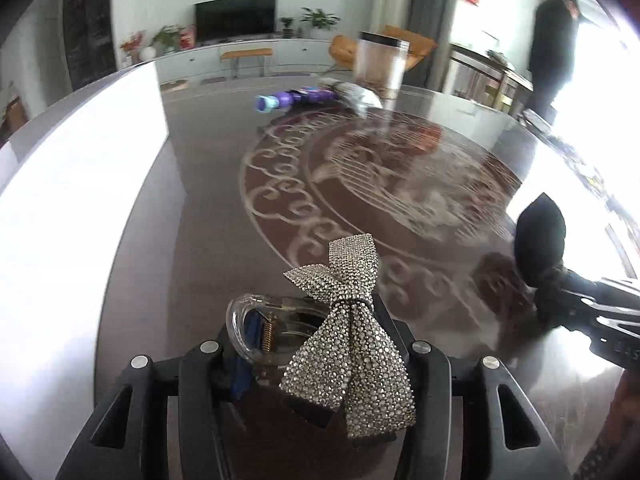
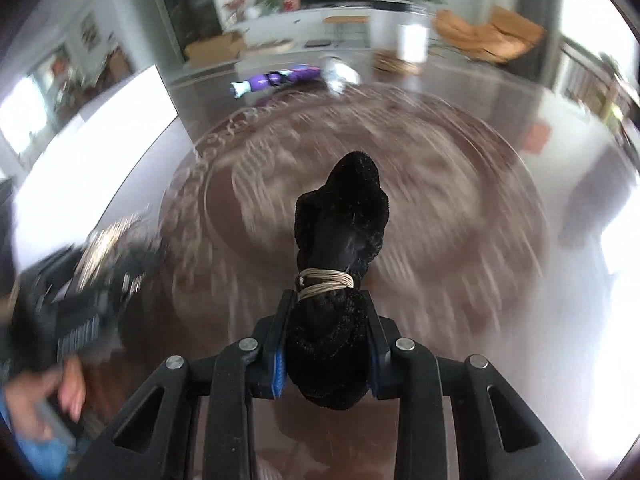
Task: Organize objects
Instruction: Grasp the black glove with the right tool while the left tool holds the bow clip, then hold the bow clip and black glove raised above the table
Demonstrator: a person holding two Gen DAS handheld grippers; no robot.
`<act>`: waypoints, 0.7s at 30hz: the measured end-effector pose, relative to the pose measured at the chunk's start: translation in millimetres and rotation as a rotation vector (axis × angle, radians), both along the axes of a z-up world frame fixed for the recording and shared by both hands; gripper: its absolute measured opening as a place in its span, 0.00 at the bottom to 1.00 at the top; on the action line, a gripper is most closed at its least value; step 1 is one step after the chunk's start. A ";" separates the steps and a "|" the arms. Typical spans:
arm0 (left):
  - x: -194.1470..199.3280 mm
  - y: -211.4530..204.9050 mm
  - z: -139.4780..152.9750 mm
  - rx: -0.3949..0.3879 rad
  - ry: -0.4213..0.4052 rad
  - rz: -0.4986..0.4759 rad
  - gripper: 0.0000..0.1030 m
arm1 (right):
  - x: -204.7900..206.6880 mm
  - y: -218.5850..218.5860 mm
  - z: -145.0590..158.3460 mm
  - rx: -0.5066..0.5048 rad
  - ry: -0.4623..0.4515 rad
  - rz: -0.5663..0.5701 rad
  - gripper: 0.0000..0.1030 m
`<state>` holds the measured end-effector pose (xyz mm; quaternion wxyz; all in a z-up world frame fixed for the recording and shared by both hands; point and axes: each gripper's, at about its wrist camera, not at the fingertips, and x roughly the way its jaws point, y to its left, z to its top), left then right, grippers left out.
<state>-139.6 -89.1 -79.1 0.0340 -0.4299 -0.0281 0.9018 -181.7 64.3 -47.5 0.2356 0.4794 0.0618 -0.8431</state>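
Note:
My left gripper (image 1: pixel 316 344) is shut on a clear hair clip with a rhinestone bow (image 1: pixel 348 320), held above the glossy table (image 1: pixel 192 208). My right gripper (image 2: pixel 328 344) is shut on a black velvet hair tie (image 2: pixel 340 240) bound with tan cord. That hair tie (image 1: pixel 540 236) and the right gripper also show at the right edge of the left wrist view. A clear jar with a dark rim (image 1: pixel 380 62) stands at the far side of the table. The left gripper (image 2: pixel 80 292) shows blurred at the left of the right wrist view.
A purple and blue tube (image 1: pixel 292 98) and a silvery packet (image 1: pixel 356 94) lie at the far side, next to the jar; they also show in the right wrist view (image 2: pixel 280 76). The table has a round ornate inlay (image 1: pixel 380 184). A person in black (image 1: pixel 554 44) stands at the back right.

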 end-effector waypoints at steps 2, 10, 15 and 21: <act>10.4 7.4 0.9 0.012 0.001 -0.025 0.48 | 25.9 25.3 -1.5 -0.040 0.002 -0.056 0.30; 14.6 17.4 0.1 -0.028 -0.014 -0.047 0.69 | 52.9 62.9 -8.5 -0.136 0.036 -0.197 0.79; 11.9 32.3 -3.1 -0.107 -0.035 -0.072 0.89 | 56.5 55.7 -11.5 -0.126 0.091 -0.192 0.90; 4.0 27.6 -5.6 -0.092 -0.054 -0.042 0.98 | 56.4 46.7 -13.5 -0.093 0.098 -0.160 0.94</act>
